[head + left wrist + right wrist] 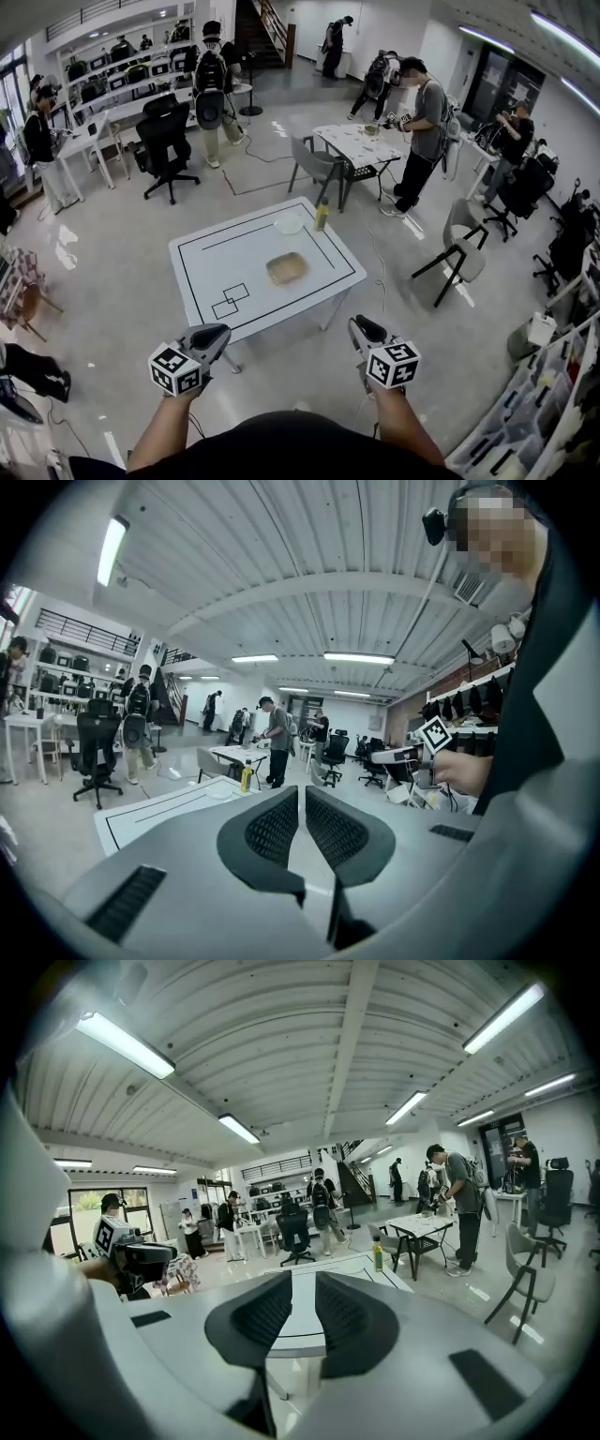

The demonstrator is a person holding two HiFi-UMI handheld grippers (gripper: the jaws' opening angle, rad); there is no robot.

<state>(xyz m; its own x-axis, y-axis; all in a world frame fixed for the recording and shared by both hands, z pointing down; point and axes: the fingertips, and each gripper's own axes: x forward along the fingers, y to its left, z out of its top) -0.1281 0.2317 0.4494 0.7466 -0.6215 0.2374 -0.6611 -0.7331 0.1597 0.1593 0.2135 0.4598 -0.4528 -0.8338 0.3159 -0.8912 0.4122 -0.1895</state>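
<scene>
- Open workroom with a pale floor: a white table (225, 258) edged and marked in black tape stands at 12 o'clock from the person, with other people, office chairs and desks well beyond it.
- Left gripper (214, 333): held in the air short of the table's near edge. Its own view shows the two ribbed pads drawn together to a thin slit, with nothing between them.
- Right gripper (364, 328): held level with the left one, at 3 o'clock from it and likewise short of the table. Its own view shows the pads slightly apart; only the tabletop shows through the gap, so it grips nothing.
- Tan tray (287, 268): lies flat on the table a little right of centre, nearest of the table's things to both grippers yet well apart from each.
- White plate (289, 224): at 12 o'clock from the tray, near the far edge.
- Yellow bottle (322, 215): upright at 1 o'clock from the tray, just beside the plate.
- Taped rectangles (231, 299): two small outlines at 7 o'clock from the tray, with nothing on them.
- Progress, as judged: no handling has begun; tray, plate and bottle all rest untouched, and neither gripper is yet over the tabletop.
</scene>
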